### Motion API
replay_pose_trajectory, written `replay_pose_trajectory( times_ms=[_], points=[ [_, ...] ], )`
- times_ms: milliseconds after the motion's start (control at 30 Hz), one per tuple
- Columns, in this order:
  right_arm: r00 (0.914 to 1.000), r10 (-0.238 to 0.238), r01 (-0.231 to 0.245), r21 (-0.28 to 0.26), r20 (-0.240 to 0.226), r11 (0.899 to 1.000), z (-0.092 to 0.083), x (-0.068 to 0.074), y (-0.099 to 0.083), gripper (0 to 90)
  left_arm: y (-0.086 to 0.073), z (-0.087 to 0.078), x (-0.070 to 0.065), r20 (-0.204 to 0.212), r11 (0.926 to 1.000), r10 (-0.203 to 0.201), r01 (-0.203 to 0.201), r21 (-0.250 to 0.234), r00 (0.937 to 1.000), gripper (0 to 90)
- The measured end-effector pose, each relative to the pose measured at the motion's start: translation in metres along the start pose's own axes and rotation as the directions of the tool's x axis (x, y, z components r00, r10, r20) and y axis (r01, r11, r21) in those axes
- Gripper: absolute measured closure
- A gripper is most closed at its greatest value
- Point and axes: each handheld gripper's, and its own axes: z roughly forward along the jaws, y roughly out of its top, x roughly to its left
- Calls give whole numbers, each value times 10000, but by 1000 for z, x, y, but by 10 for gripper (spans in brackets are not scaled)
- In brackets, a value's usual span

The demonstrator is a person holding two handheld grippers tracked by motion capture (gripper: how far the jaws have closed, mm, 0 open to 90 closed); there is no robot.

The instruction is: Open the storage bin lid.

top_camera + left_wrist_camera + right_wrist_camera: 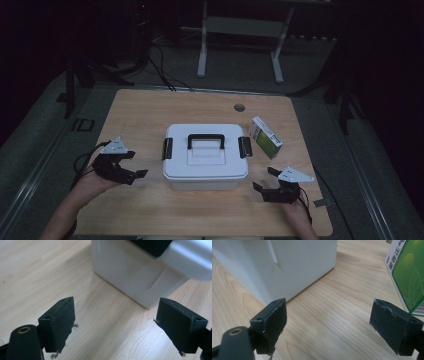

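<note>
High view: a white lidded box (205, 156) is sitting mid-surface (150, 110) between the left tool (131, 167) and right tool (267, 180), both gaping wide and holding nothing, just beside the box.

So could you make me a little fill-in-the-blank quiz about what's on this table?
1. The white storage box has a ____ carrying handle on its lid.
2. The green-and-white carton lies on the box's ____ side in the high view.
3. Both the left gripper and the right gripper have their fingers ____, holding nothing.
4. The table top is made of ____.

Missing words: black; right; open; wood
</note>
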Motion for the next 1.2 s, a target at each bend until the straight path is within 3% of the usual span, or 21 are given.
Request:
replay_pose_trajectory(
  times_ms=[367,667,800,1067,1167,1200],
  points=[
    [9998,100,-98,131,-145,9999,1,-2,-1,140,49,-22,-11,249,9904,1296,-1306,452,9913,157],
    [9996,54,-49,181,-276,9998,2,-2,-1,139,72,-24,-17,328,9817,1790,-1807,603,9833,158],
    [9994,77,-69,229,-335,9997,2,-2,0,139,89,-19,-25,377,9685,2294,-2319,911,9726,158],
    [9992,141,-133,229,-367,9996,2,-3,0,139,109,-11,-31,485,9550,2748,-2784,1021,9603,166],
    [9989,163,-150,288,-435,9995,2,-3,0,138,123,-4,-37,651,9422,3078,-3136,1178,9492,167],
    [9988,189,-177,277,-444,9995,2,-4,0,138,129,-1,-40,727,9356,3252,-3320,1198,9428,167]
  ],
)
